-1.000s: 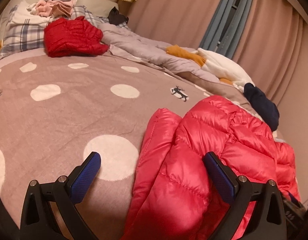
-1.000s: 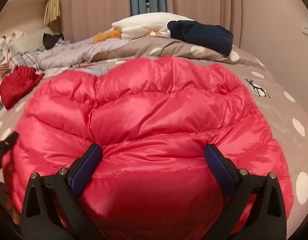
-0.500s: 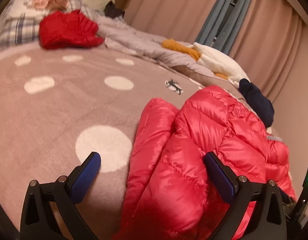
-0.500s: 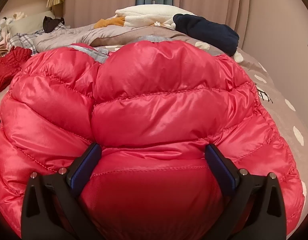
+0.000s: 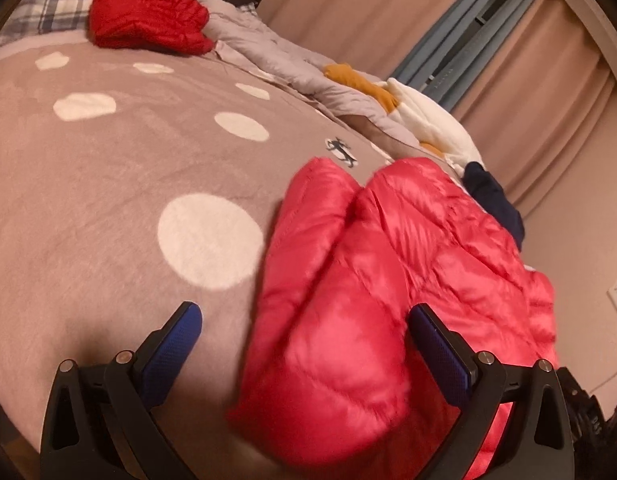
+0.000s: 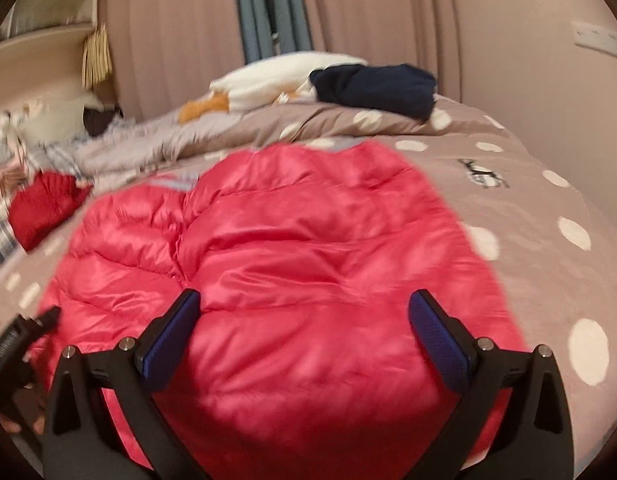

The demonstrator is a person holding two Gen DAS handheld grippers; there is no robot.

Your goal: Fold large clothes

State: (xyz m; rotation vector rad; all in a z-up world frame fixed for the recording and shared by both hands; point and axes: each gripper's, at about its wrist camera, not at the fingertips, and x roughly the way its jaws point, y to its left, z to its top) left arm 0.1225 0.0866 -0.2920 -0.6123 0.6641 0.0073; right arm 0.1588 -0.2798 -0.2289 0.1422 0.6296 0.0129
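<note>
A puffy pink-red down jacket [image 5: 388, 280] lies bunched on the bed's dotted mauve blanket [image 5: 108, 200]. My left gripper [image 5: 304, 340] is open and empty, just above the jacket's near left edge. In the right wrist view the jacket [image 6: 288, 260] fills the middle, lying flatter on the blanket [image 6: 548, 220]. My right gripper [image 6: 304, 328] is open and empty, over the jacket's near end. The left gripper's body [image 6: 16, 344] shows at the left edge of that view.
A folded red jacket [image 5: 144, 16] lies at the far end near plaid pillows [image 5: 48, 12]. A grey quilt [image 5: 276, 56], orange [image 5: 360, 80], white [image 5: 428, 124] and navy clothes [image 6: 376, 84] lie along the curtain side. The wall is close on the right.
The jacket has dropped from a raised mound to lie lower and flatter on the bed. Both grippers have pulled back and up from it; both stay open.
</note>
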